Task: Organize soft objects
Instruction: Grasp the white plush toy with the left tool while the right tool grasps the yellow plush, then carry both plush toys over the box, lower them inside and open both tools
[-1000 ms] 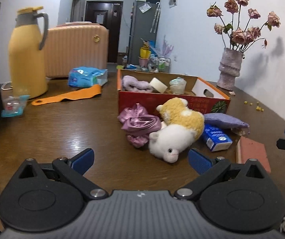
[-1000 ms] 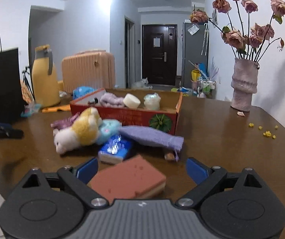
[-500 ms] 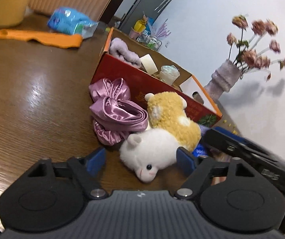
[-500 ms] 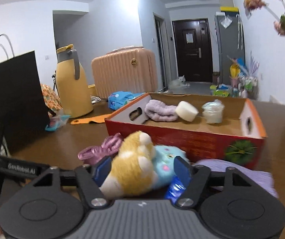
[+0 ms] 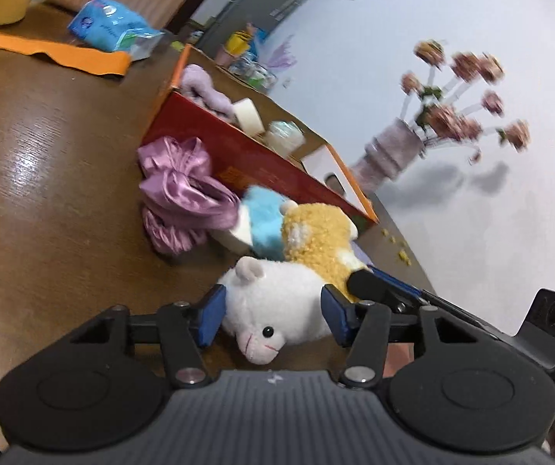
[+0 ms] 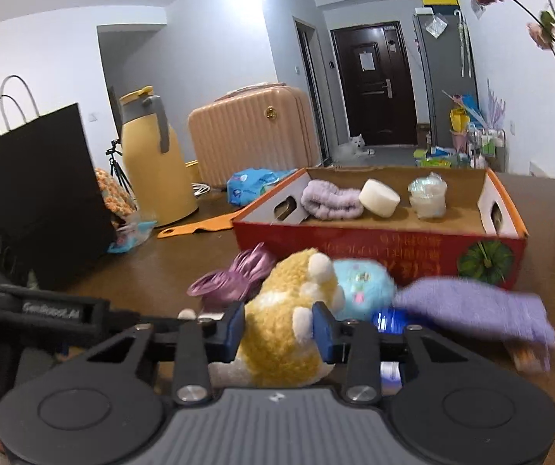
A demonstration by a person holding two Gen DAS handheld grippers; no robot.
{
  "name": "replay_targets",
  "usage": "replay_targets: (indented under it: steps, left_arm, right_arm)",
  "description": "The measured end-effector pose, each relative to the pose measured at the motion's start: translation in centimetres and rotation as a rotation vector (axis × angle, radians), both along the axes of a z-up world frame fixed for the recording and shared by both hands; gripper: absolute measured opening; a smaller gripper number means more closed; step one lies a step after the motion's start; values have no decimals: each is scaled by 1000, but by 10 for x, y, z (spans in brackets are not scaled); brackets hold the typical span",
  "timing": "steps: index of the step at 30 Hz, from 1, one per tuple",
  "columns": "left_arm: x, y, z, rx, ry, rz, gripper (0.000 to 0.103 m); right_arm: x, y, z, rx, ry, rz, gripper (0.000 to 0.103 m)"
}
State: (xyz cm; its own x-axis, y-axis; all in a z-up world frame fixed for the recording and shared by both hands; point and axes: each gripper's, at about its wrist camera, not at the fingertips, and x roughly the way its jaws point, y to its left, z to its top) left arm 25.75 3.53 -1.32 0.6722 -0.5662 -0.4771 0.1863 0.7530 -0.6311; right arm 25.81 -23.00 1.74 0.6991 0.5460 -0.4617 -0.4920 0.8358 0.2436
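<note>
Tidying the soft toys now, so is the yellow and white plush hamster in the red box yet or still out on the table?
Out. The plush hamster lies on the table in front of the red box.

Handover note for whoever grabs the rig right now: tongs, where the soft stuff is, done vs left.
Left tongs: jaws have just been closing, on the white head of the plush toy; pads look on it.
Right tongs: also just closing, pressed on the toy's yellow body.
Box: holds a headband, a white roll and a small jar.
On the table, in front of the box: the toy, a scrunchie, a blue plush, a purple cloth.
Done: headband boxed. Left: toy, scrunchie, blue plush, cloth.
</note>
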Motion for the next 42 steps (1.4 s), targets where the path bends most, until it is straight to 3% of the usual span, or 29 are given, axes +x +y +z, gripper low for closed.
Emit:
replay_targets:
  steps: [7,13,16,18,20,27,34,42]
  left_arm:
    - [-32,-8,-9,6,27,-77,56]
    - [-40,-7,-7,39,17,-66,63]
    - [-43,-6,-8,33,18,-61,63]
    - [-44,-7,-9,32,17,-73,62]
    - [-43,-10,-10,28,23,-86,52]
    - [-37,-14,-6,42,18,-92,48]
    - [-19,-30,30,72,-68,-130,48]
    - [43,-63,83,83,-192,-165,48]
  right_arm:
    - [-47,-19,-14,33,88,-41,40]
    - [-55,-27,-18,52,94,-65,42]
    - [-54,-26,-20,57,105,-54,47]
    - [-53,-25,-25,52,118,-52,47]
    - [-52,-24,-27,56,126,-52,49]
    - [-48,-28,-28,80,130,-48,45]
    - [-41,-34,5,57,42,-61,45]
    - [14,-56,66,-9,-98,-69,45]
